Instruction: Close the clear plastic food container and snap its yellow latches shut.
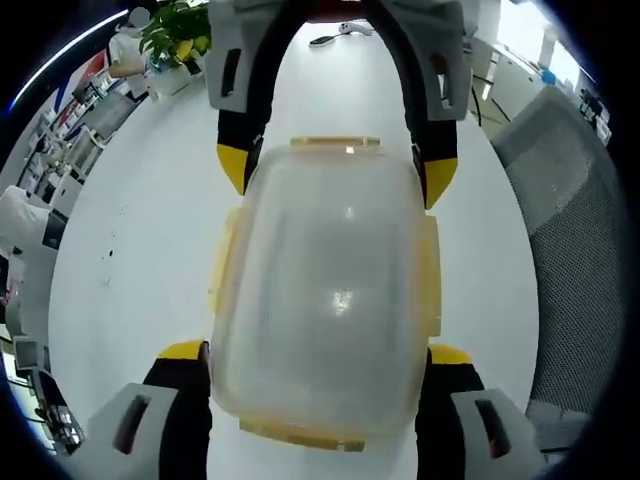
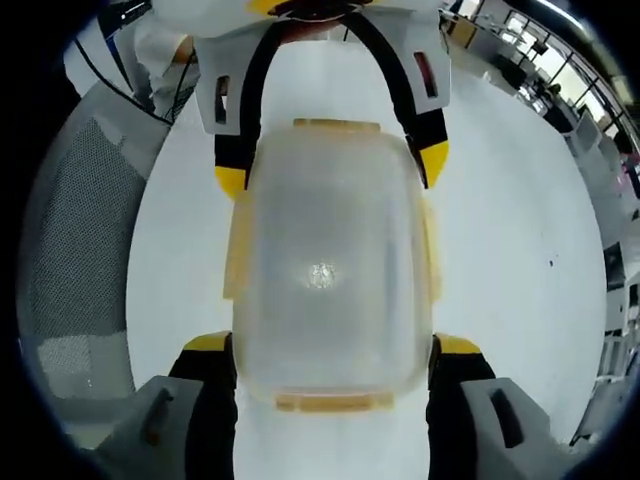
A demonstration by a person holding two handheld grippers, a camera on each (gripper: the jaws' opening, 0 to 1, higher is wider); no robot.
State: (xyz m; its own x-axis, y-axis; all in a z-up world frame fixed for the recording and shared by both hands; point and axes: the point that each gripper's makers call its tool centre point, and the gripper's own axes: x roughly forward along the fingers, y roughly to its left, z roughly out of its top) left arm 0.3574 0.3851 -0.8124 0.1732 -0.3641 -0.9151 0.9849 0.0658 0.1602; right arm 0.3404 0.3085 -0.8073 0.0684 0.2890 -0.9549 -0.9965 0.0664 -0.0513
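Container between both grippers; jaw contact hard to judge.

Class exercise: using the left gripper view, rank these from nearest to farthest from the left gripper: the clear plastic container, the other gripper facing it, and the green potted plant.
1. The clear plastic food container with yellow latches, between the left gripper's yellow-tipped jaws.
2. The other gripper, opposite, at the container's far end.
3. The green potted plant, at the white table's far edge, upper left.
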